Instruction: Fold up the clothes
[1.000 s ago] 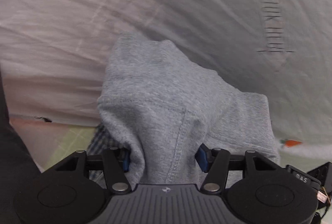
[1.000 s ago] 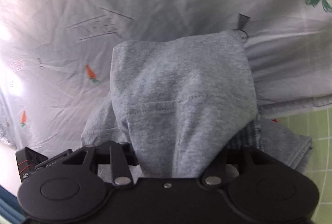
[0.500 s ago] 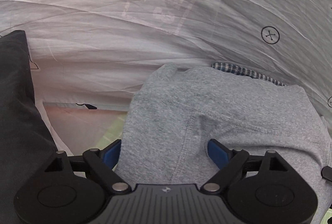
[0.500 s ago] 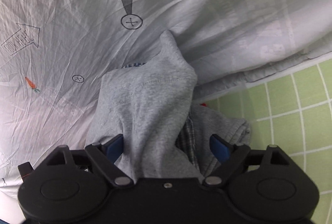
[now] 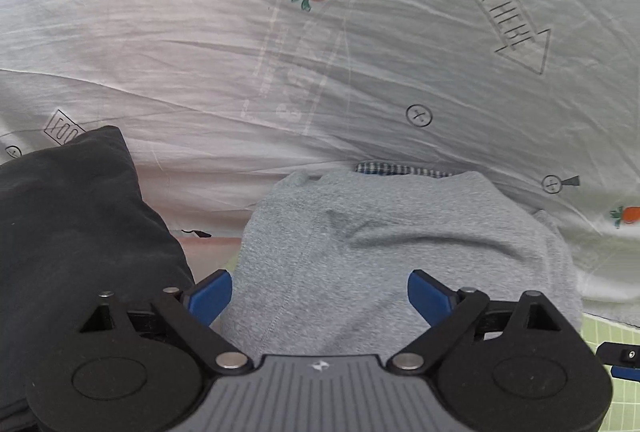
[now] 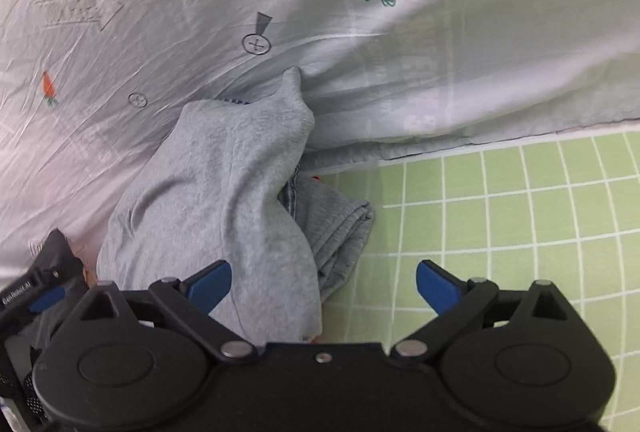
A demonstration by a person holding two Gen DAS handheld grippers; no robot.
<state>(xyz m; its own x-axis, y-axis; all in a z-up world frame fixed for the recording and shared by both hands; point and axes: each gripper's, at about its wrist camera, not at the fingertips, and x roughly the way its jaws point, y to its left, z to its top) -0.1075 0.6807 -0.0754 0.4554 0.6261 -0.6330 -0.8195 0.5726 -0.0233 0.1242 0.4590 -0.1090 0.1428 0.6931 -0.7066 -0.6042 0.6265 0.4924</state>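
Observation:
A grey knit garment (image 5: 384,248) lies folded in a heap on the bed, with a strip of blue checked cloth (image 5: 400,168) showing at its far edge. My left gripper (image 5: 320,292) is open, its blue pads wide apart on either side of the grey fabric, gripping nothing. In the right wrist view the same grey garment (image 6: 224,192) lies bunched, with folded layers at its right side. My right gripper (image 6: 324,284) is open and empty, its left pad over the garment's near edge, its right pad over the green sheet.
A white quilt printed with carrots and arrows (image 5: 320,52) covers the bed behind the garment. A dark grey garment (image 5: 68,232) lies at the left. A green checked sheet (image 6: 500,212) lies at the right. The left gripper's body (image 6: 44,284) shows at the left edge.
Both grippers opened and let go of the grey garment, which dropped onto the bed. Both have pulled back from it since; the right one also shifted right.

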